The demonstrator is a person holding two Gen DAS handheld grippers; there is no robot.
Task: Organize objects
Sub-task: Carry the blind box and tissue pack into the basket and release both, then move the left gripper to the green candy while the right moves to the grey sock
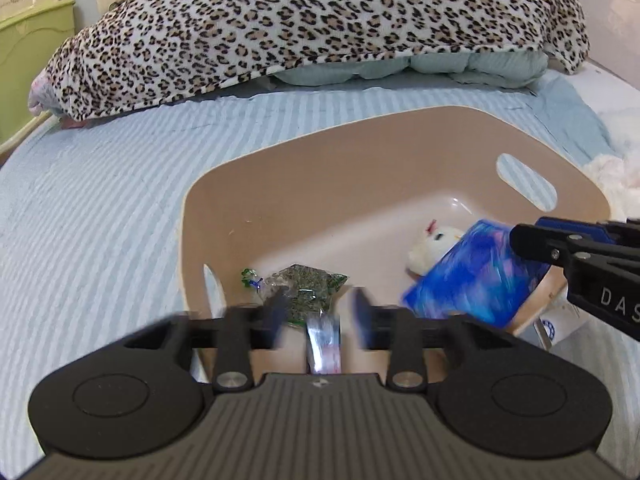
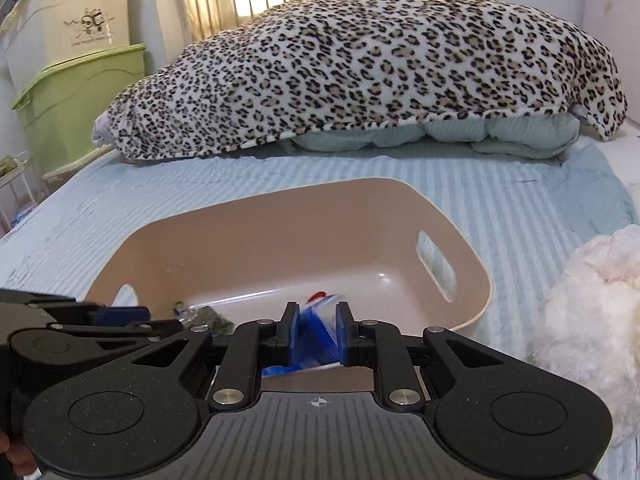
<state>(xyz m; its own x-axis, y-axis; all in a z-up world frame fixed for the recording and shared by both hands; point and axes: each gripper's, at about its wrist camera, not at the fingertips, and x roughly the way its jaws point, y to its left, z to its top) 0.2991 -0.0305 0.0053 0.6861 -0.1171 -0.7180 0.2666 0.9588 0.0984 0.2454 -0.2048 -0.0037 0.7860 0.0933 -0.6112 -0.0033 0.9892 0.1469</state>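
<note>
A beige plastic basket sits on the striped bed; it also shows in the right wrist view. Inside lie a clear bag of green bits, a white plush toy and a shiny foil packet. My left gripper is open above the basket's near edge, with the foil packet lying between its blurred fingers. My right gripper is over the basket's right side with a blue patterned pouch between its fingers; the pouch also shows in the left wrist view, blurred.
A leopard-print blanket over pale green bedding fills the far side of the bed. A fluffy white item lies right of the basket. Green and cream storage bins stand at the far left.
</note>
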